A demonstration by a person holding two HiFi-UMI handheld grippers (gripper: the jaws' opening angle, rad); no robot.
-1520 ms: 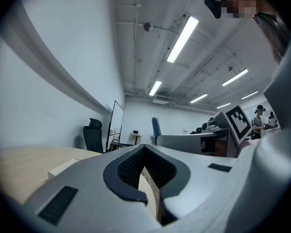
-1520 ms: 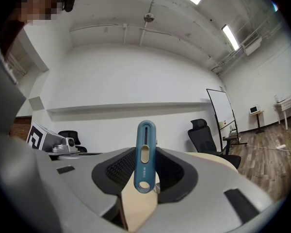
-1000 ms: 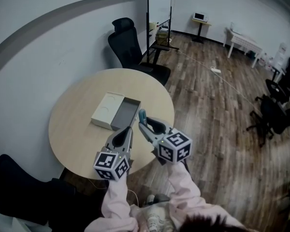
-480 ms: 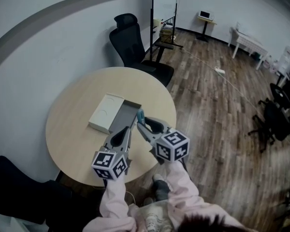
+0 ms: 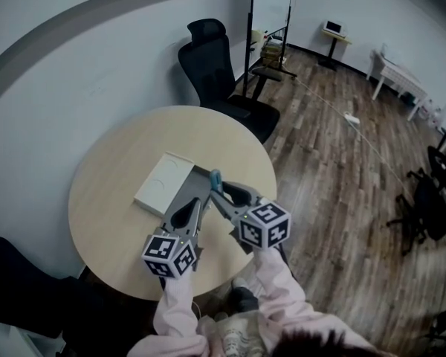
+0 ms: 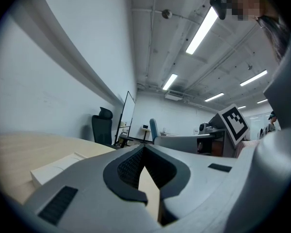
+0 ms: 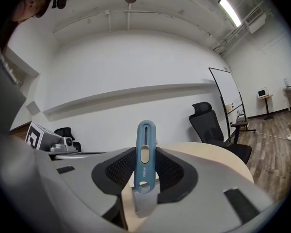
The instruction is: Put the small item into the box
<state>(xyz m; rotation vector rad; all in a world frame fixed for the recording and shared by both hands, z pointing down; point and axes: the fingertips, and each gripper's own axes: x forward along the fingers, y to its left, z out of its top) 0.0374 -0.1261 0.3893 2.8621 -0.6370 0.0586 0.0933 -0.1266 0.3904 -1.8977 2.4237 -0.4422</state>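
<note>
Okay, your right gripper [image 7: 144,179] is clamped on the cutter [image 7: 144,152]. It's blue and stands upright between the pads, slider side facing the camera. Your left gripper [image 6: 144,148] has its jaws together, tips touching, nothing between them. In the head view both grippers are side by side, pointing away from you over the near half of the table [image 5: 123,151]. The cutter is held up at the right edge of the box [image 5: 195,183], not down inside it. The box is grey and open, and the left gripper's tips are over its near end. A white lid [image 5: 162,184] lies flat against the box's left side. A black chair [image 5: 219,62] stands past the table by the wall.
</note>
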